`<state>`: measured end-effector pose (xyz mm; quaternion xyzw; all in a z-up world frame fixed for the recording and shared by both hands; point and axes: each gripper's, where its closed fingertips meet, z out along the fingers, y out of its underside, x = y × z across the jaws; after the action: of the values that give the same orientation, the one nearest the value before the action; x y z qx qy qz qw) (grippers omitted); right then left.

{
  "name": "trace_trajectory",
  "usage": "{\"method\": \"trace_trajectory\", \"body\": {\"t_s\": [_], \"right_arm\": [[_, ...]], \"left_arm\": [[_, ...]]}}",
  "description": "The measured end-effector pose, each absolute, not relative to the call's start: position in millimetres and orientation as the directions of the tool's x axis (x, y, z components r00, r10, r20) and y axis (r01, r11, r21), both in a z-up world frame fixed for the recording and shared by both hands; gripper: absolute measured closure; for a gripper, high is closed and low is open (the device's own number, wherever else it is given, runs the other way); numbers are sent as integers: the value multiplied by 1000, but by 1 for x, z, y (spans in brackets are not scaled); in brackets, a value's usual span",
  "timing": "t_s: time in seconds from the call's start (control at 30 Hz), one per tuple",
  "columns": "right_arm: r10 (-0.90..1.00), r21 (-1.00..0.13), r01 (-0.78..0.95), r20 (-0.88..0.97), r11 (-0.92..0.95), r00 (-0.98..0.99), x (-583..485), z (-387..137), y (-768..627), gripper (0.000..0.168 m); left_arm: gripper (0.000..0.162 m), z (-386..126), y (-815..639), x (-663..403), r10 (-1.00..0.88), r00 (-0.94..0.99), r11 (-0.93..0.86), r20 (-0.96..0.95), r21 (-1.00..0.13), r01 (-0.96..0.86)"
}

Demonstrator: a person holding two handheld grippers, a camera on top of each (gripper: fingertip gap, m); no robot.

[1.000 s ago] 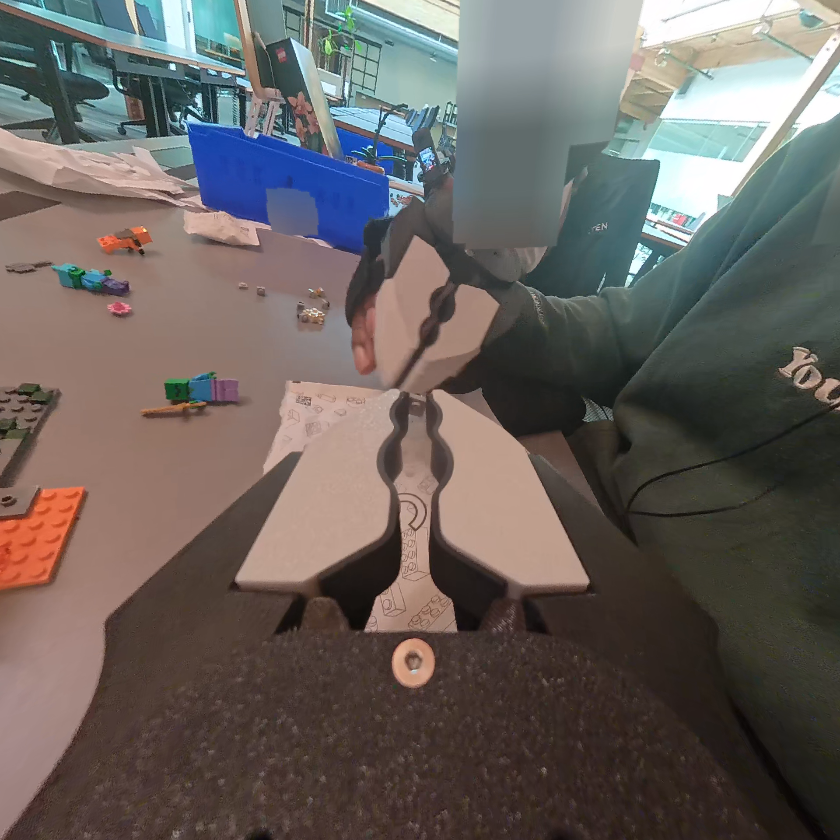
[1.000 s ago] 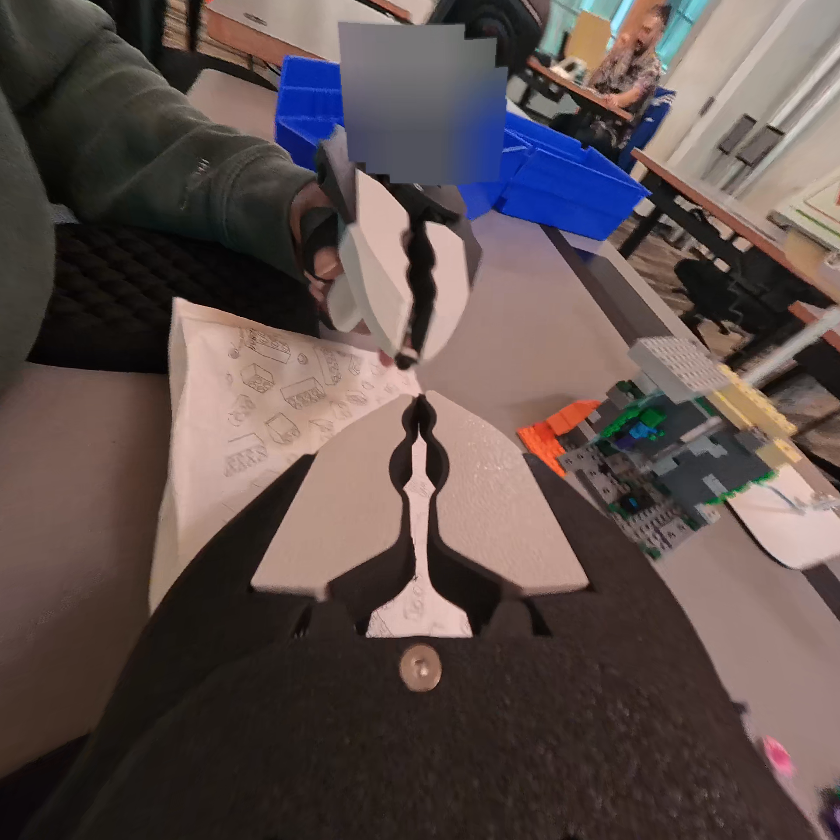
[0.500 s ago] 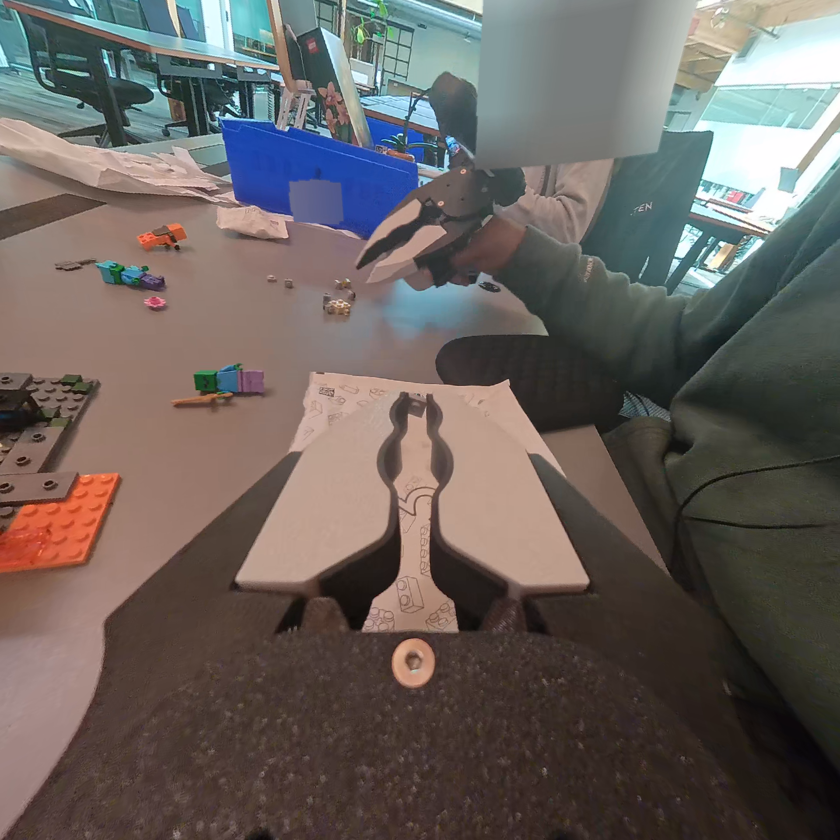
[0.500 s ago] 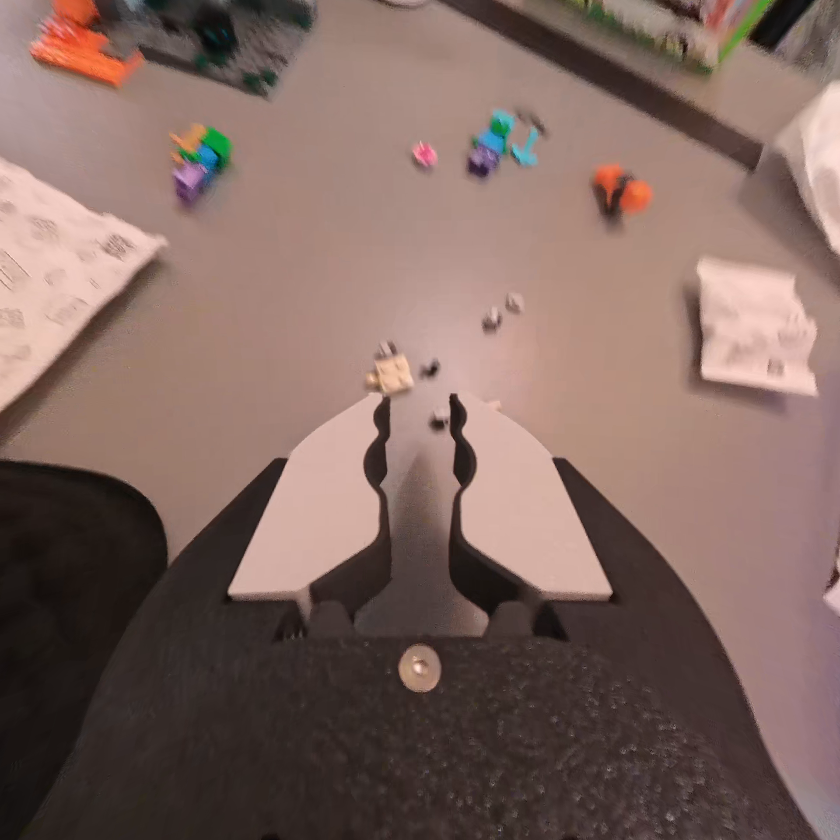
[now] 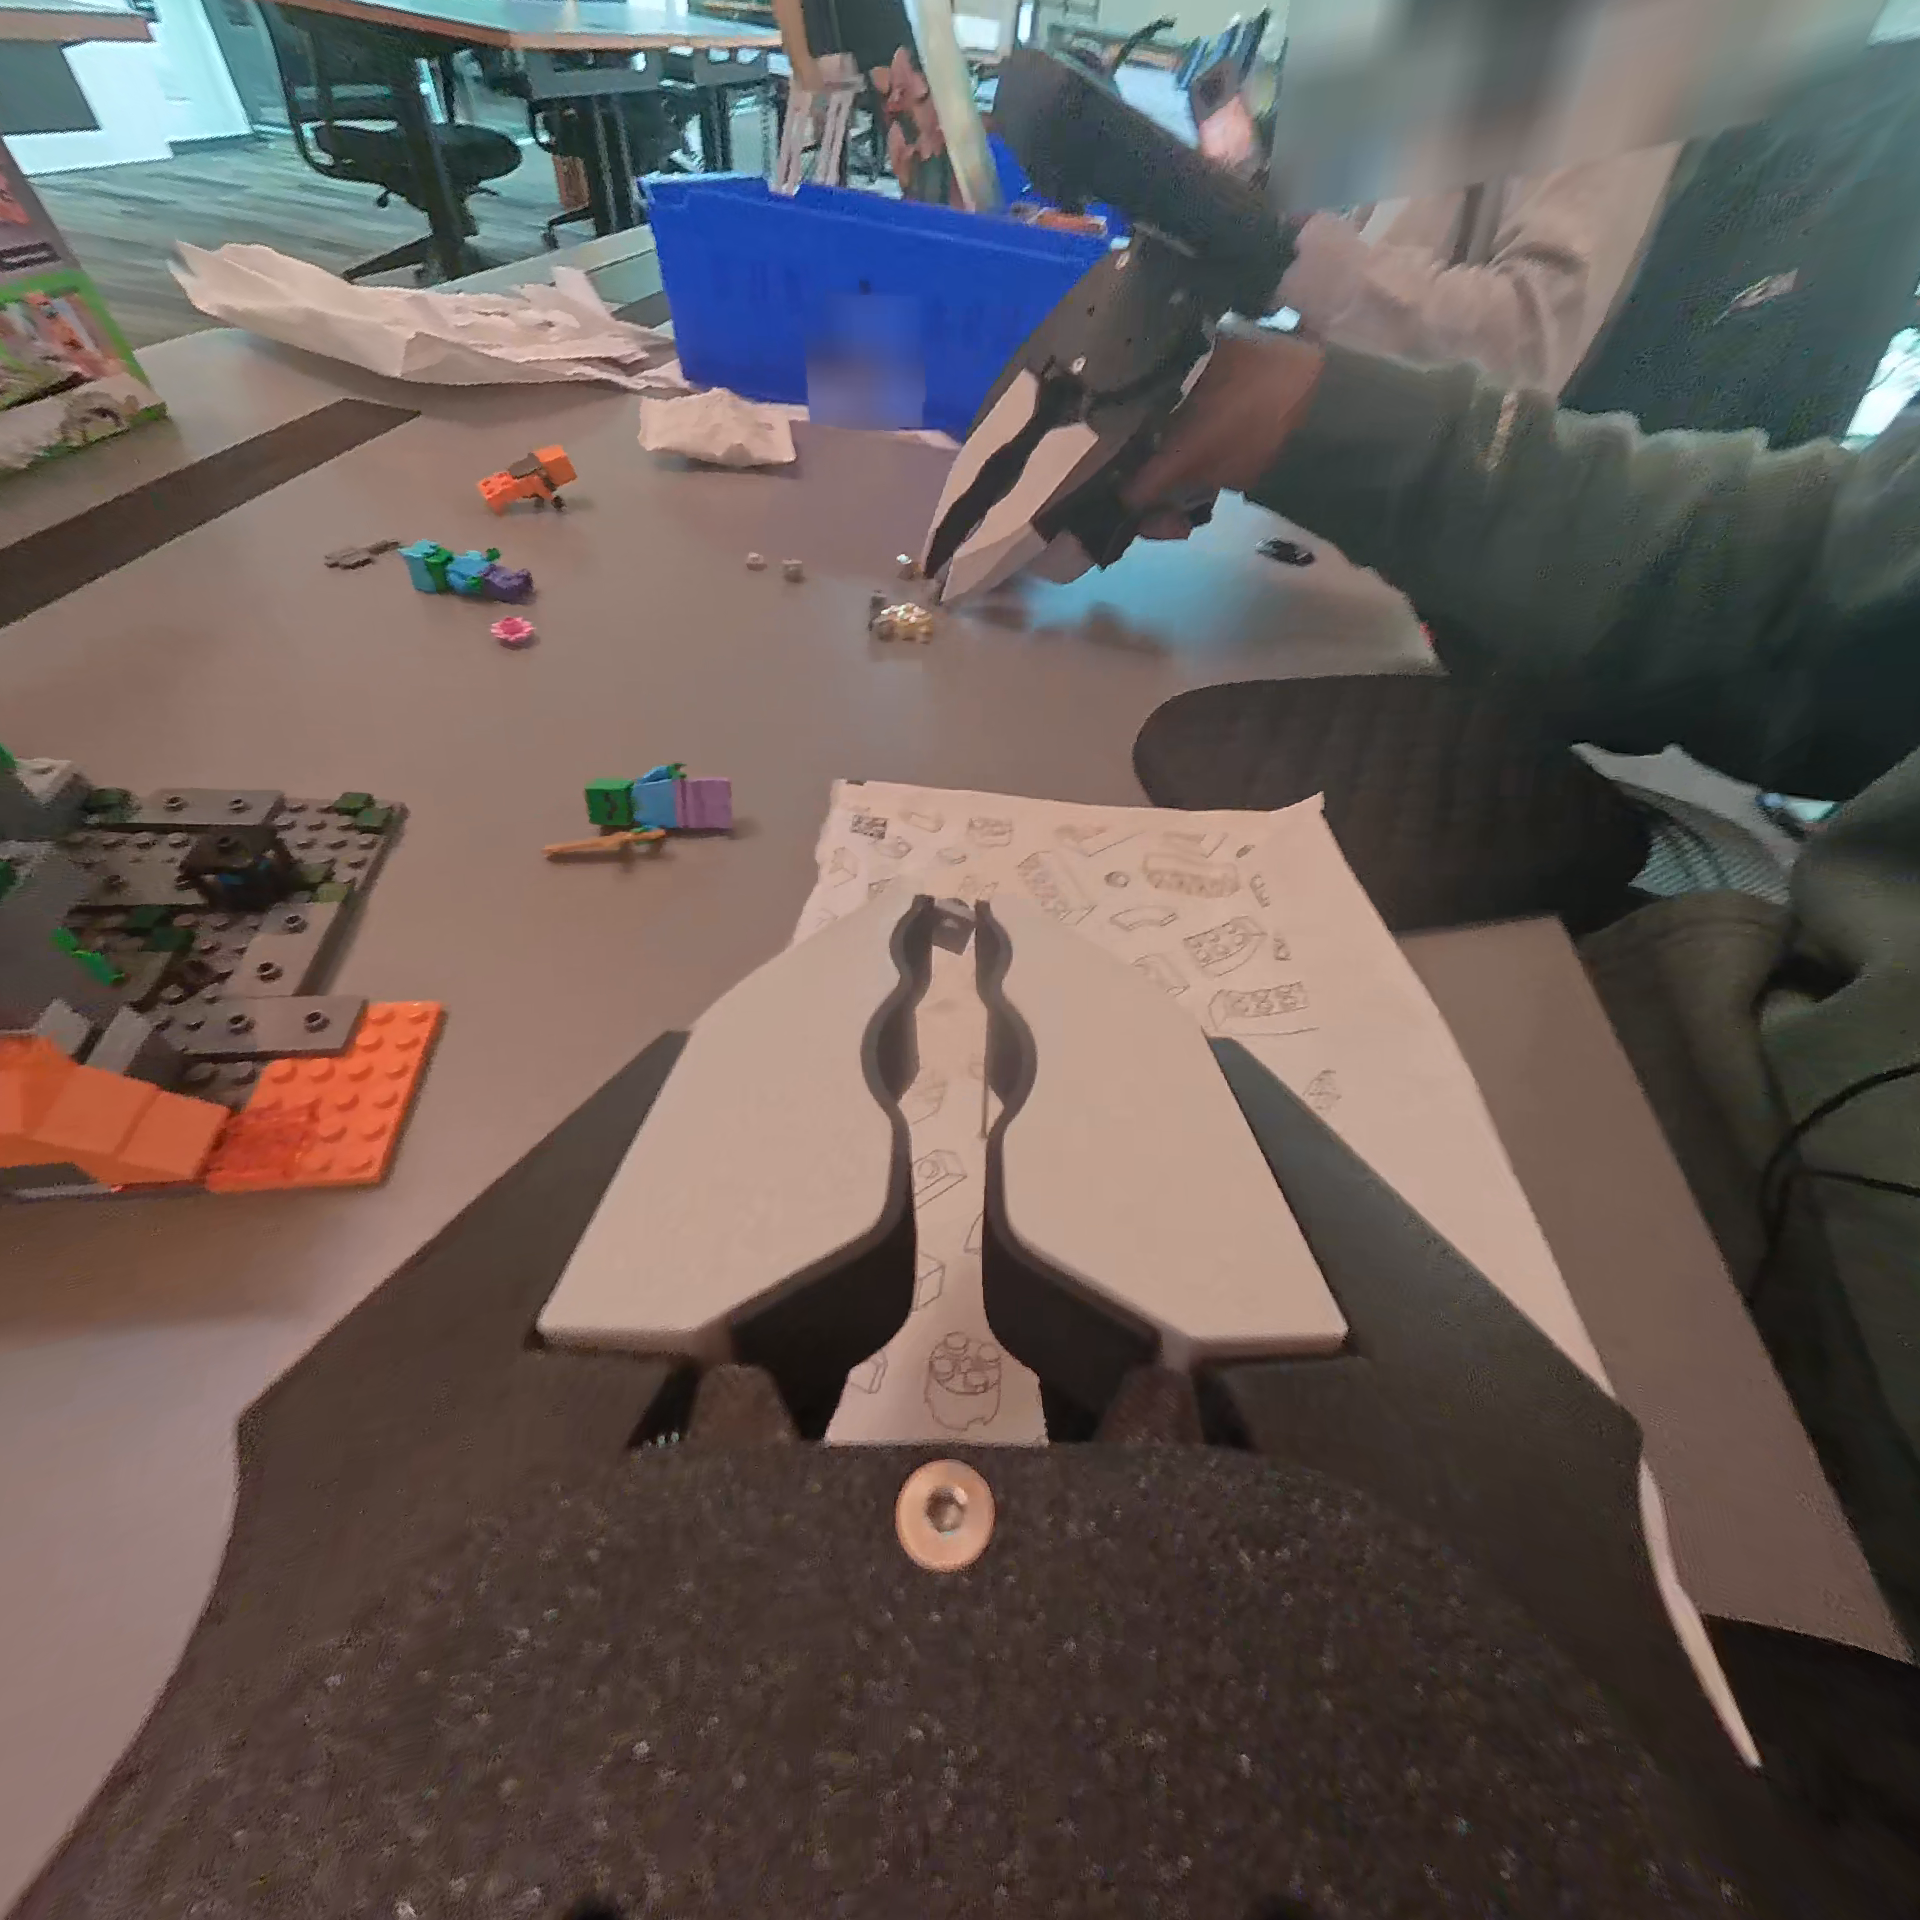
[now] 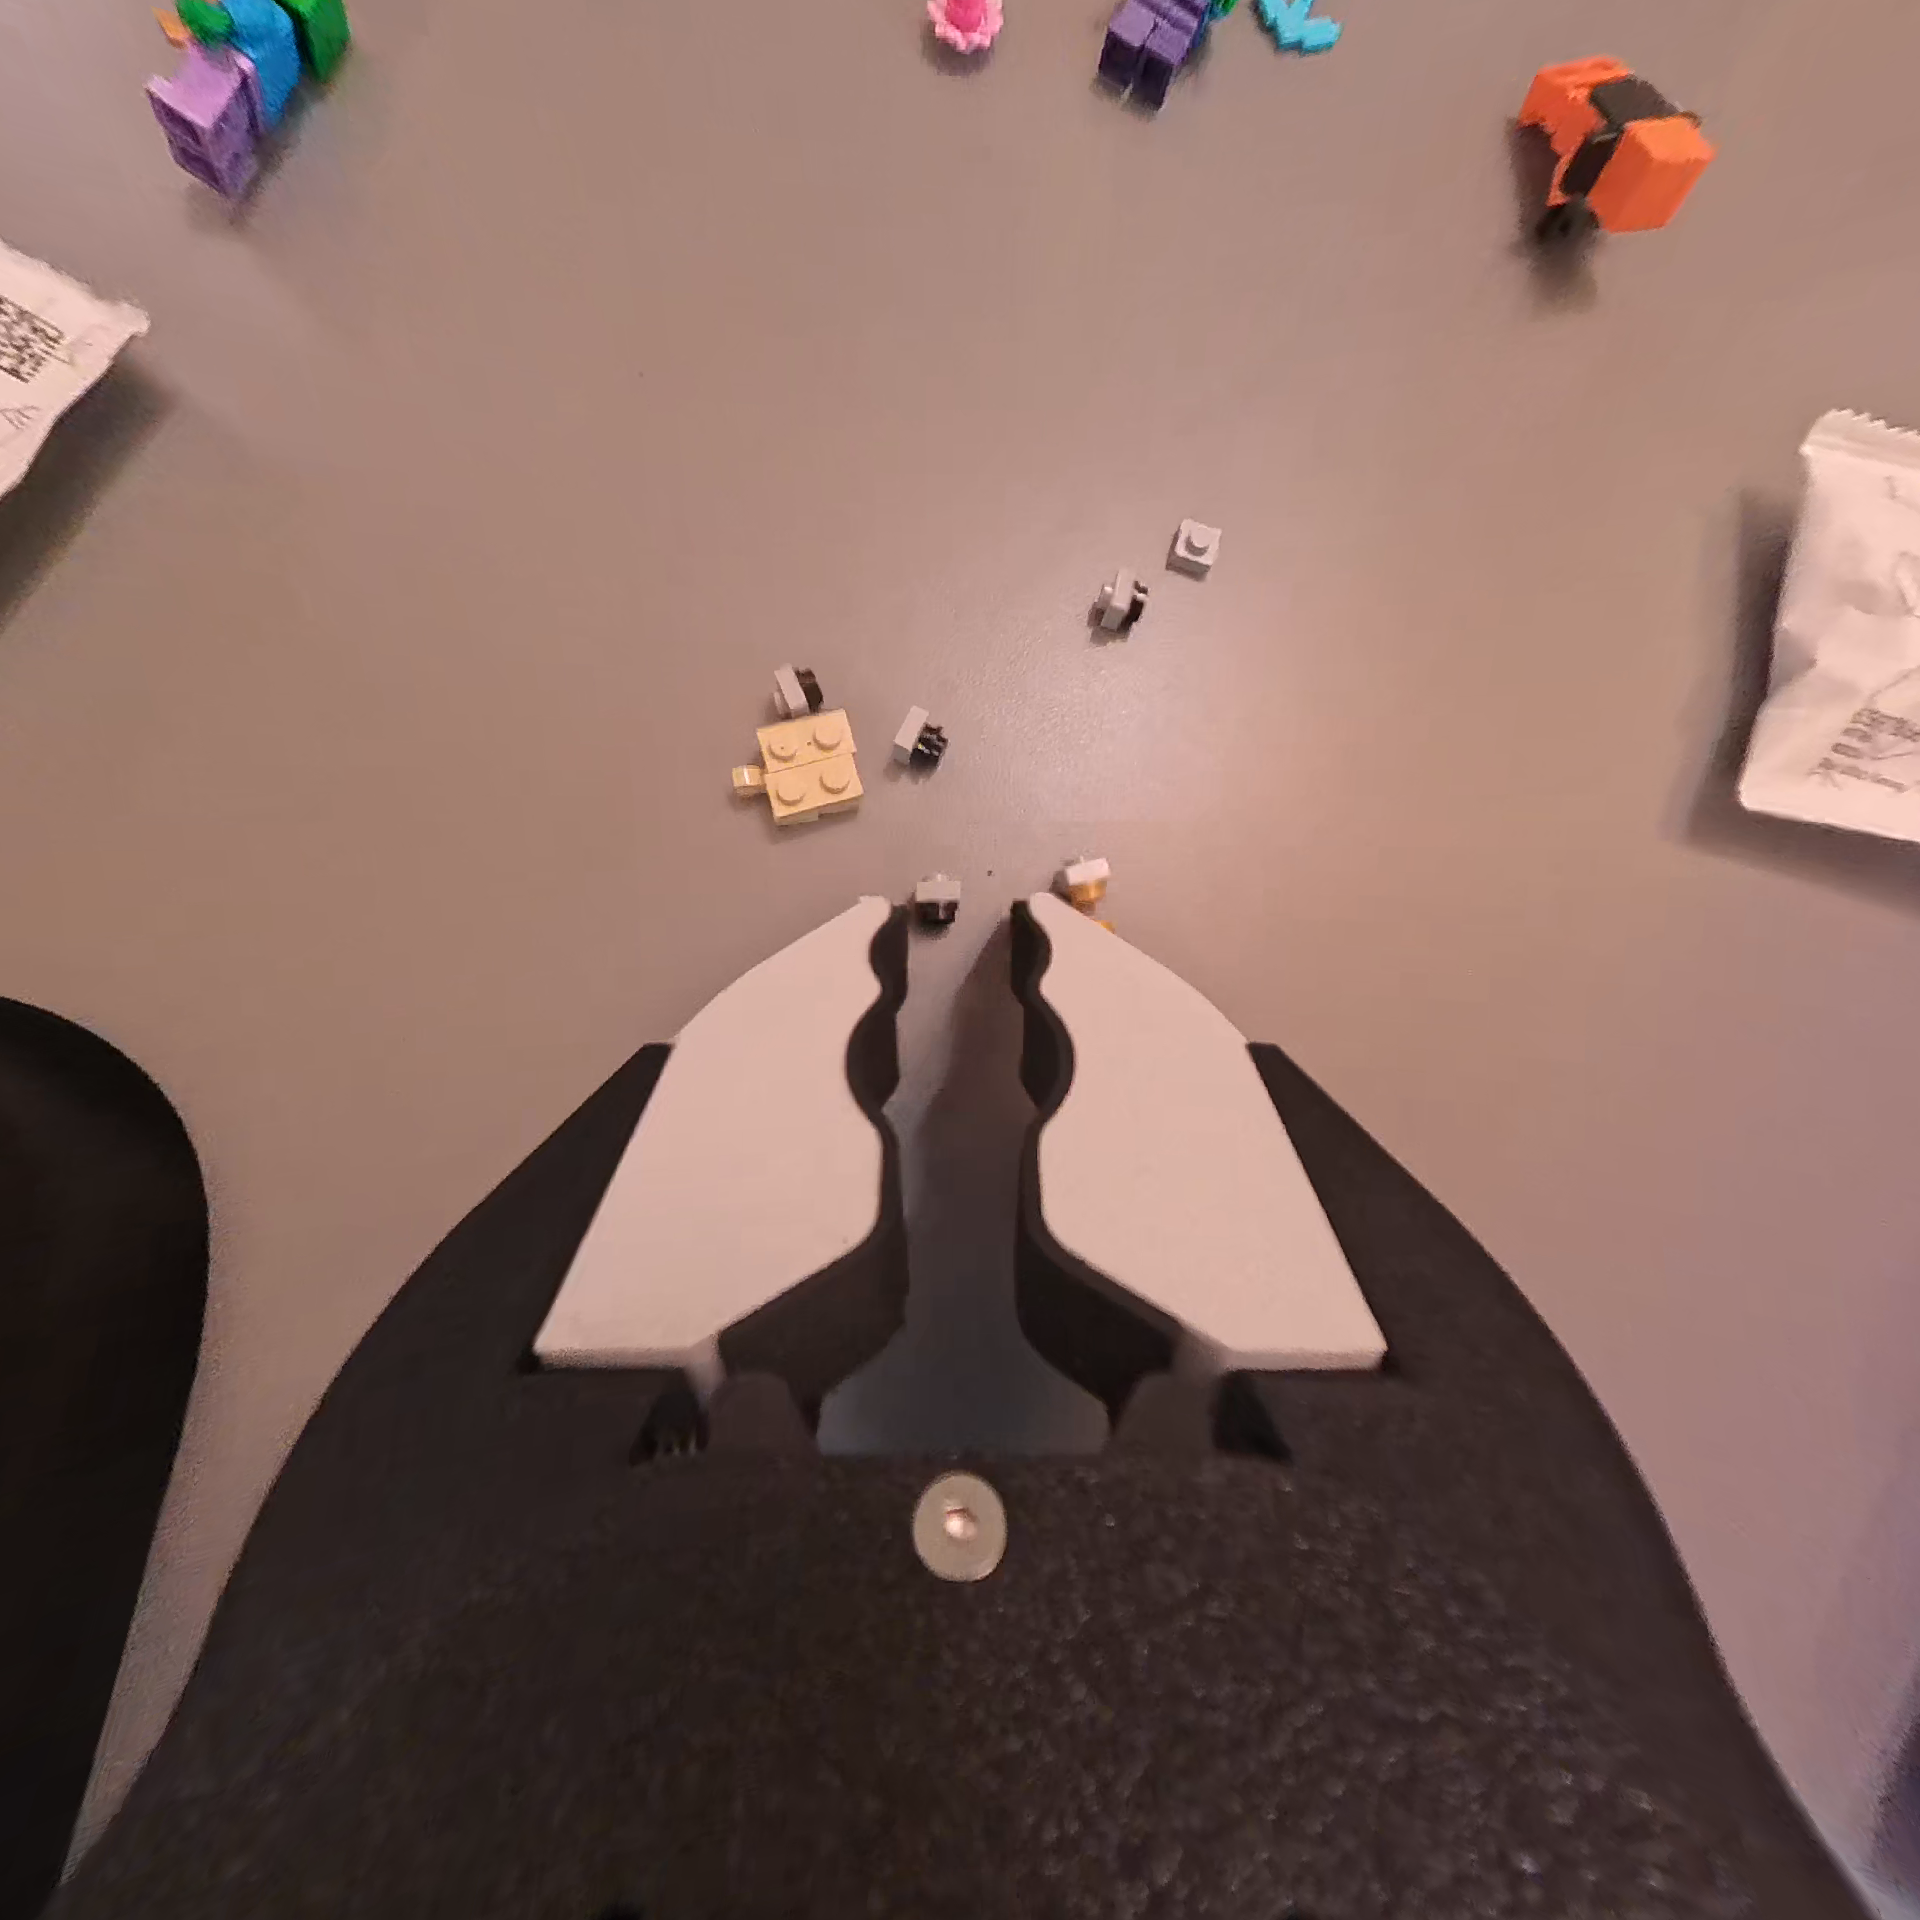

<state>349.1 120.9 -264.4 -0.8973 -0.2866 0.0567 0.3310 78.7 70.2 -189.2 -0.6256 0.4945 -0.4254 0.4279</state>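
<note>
grey table [image 6: 520, 520] strewn with small bricks [image 6: 808, 771] and printed paper [image 5: 1195, 935].

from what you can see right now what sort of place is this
Probably an open-plan office or lab used as a brick-building station. Desks with an office chair stand behind the grey table, a blue storage bin sits on it, and loose toy bricks lie around, like the tan plate.

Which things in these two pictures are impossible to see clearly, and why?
- Small grey piece, left wrist view: too small to tell its shape; left hand-held gripper tips cover its sides.
- Yellow piece, right wrist view: partly behind a fingertip of the right hand-held gripper.
- Purple figure, right wrist view: cut by top edge.
- Blue bin, left wrist view: contents hidden by its wall.
</note>
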Motion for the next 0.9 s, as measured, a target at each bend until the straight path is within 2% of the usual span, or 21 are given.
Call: {"method": "trace_trajectory", "body": {"t_s": [0.1, 0.2, 0.37, 0.57, 0.7, 0.9], "right_arm": [[569, -597, 514, 115, -616, 814, 350, -265, 123, 161], [605, -573, 561, 138, -597, 784, 346, -264, 119, 162], [719, -686, 596, 151, -418, 678, 286, -229, 107, 162], [901, -810, 562, 105, -168, 420, 154, -191, 77, 162], [949, -823, 563, 116, -74, 294, 99, -189, 74, 162], [955, -815, 578, 131, -50, 267, 73, -201, 89, 162]], "left_arm": [[155, -194, 72, 79, -982, 170, -123, 76, -951, -283], [155, -196, 72, 80, -982, 179, -112, 61, -950, -291], [155, -202, 77, 80, -975, 220, -63, -11, -942, -330], [155, -202, 77, 81, -972, 229, -33, -49, -939, -341], [154, -201, 79, 80, -966, 239, 9, -99, -935, -353], [154, -201, 84, 75, -955, 250, 55, -158, -926, -372]]}}
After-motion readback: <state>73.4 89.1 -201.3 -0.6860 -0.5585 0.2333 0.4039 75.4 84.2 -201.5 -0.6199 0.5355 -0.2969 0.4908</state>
